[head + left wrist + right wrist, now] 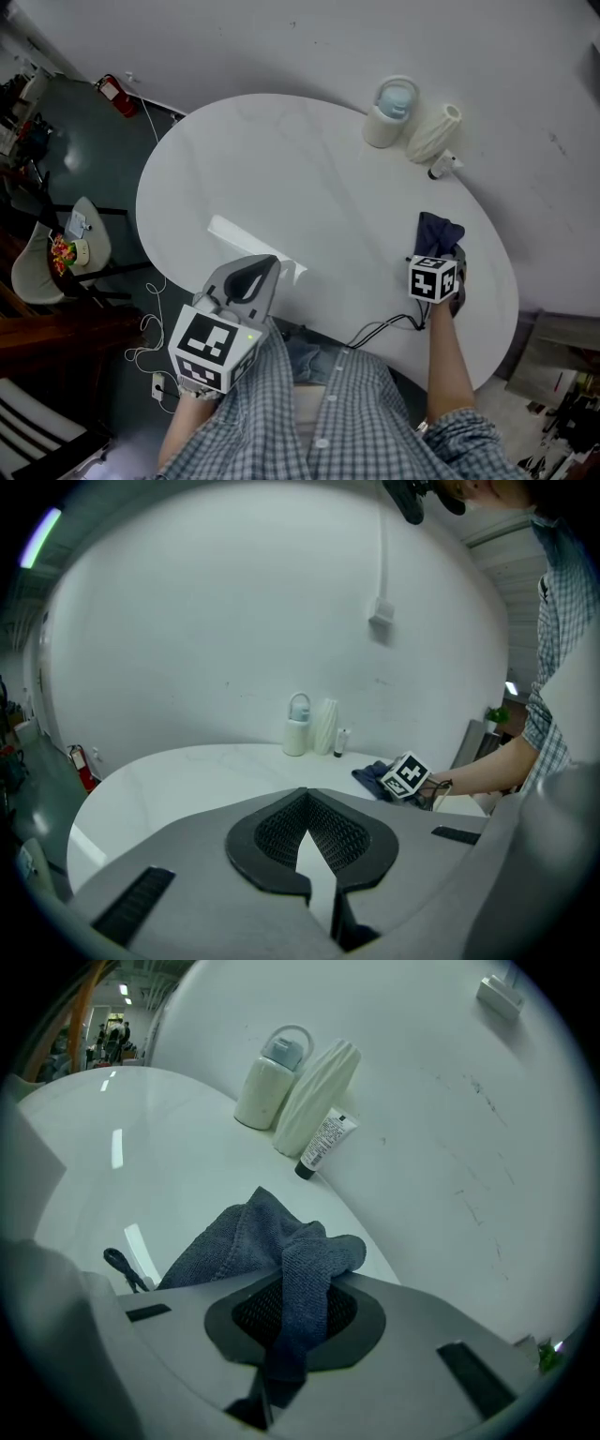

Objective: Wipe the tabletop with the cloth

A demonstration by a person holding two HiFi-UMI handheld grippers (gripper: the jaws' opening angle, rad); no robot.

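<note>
**Cloth pinched at the tabletop's 4 o'clock, ready to wipe**

In the head view, the right gripper (pixel 440 249) sits at about 4 o'clock on the white oval tabletop (pixel 281 178). Its jaws are clamped on a fold of the dark blue cloth (pixel 438 232), and the rest bunches on the surface just ahead. The left gripper (pixel 246 277) hangs at the 7 o'clock edge with its jaws closed on nothing.

The cloth looks soft, light and limp, a knit that would crumple rather than slide flat. The pinch on one bunched fold seems enough for dragging, though pressing down would likely spread it better.

At 1 o'clock stand a lidded bottle (pixel 391 111), a ribbed white vase (pixel 433 133) on its side, and a small tube (pixel 442 167).
</note>
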